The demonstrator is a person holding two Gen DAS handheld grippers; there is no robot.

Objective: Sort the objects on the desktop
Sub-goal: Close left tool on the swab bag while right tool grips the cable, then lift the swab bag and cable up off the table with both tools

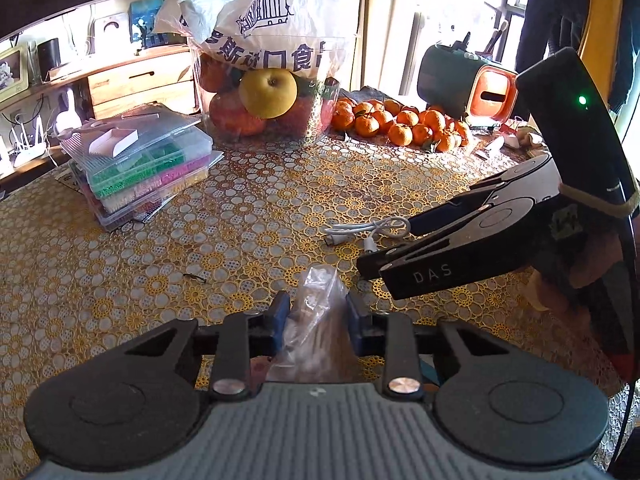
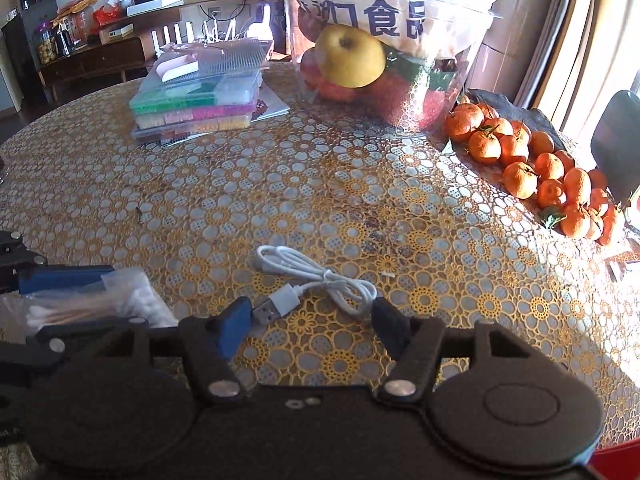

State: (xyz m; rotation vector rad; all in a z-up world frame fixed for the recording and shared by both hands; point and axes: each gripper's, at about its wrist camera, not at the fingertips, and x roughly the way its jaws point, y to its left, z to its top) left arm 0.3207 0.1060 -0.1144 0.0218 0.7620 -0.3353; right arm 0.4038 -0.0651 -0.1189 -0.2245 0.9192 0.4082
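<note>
Clear bag of cotton swabs clamped between the left gripper's blue pads, just above the tablecloth; the swab sticks run along the fingers. Right-wrist view alone shows the white swab tips. White USB cable lies coiled on the cloth, plug toward the right gripper, whose fingers are spread wide and hold nothing. Mandarins sit far right.
</note>
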